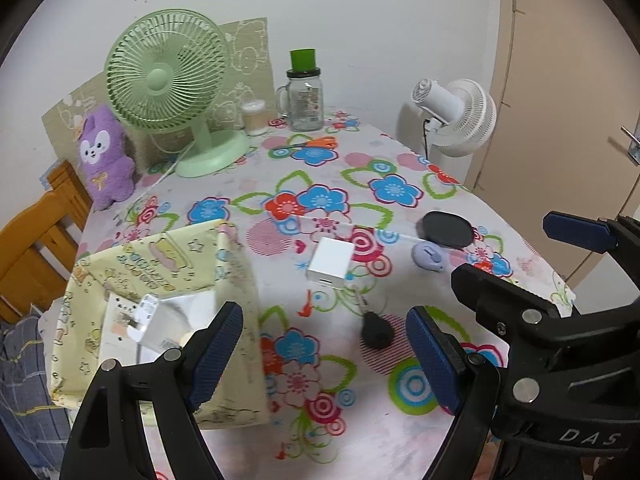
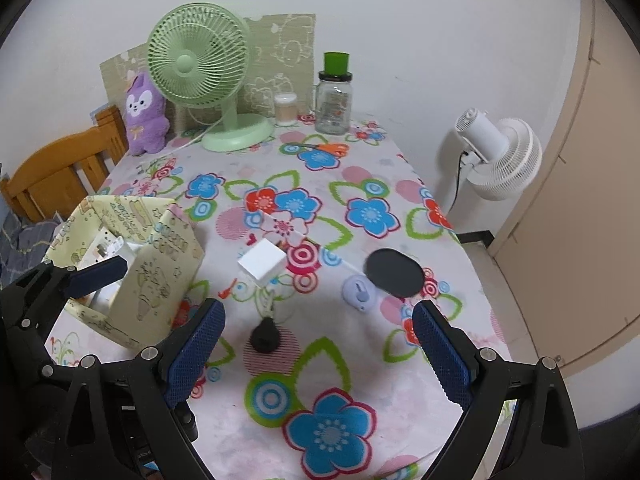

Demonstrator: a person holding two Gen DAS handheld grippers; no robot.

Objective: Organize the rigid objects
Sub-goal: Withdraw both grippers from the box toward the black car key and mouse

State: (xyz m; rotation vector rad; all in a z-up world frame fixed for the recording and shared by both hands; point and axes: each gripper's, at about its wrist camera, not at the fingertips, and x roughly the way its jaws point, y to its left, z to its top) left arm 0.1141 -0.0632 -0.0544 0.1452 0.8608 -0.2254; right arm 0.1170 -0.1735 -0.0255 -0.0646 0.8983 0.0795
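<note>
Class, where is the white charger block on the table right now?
The white charger block lies mid-table in both views, right of the yellow box, left of the black disc.

White wall [image 2: 400,20] behind a floral-clothed table [image 2: 360,360]; wooden chair [image 2: 52,168] left; beige door [image 2: 580,200] right.

On the tabletop [image 2: 360,420]: storage box [image 2: 160,276] at left, holding packets. To its right, charger block [image 2: 262,264], then round disc [image 2: 394,272] touching small mouse-shaped gadget [image 2: 359,292]. Nearer, key fob [image 2: 264,336]. At the back, plush toy [image 2: 145,114], desk fan [image 2: 200,64], jar [image 2: 333,100], scissors [image 2: 320,147].
</note>
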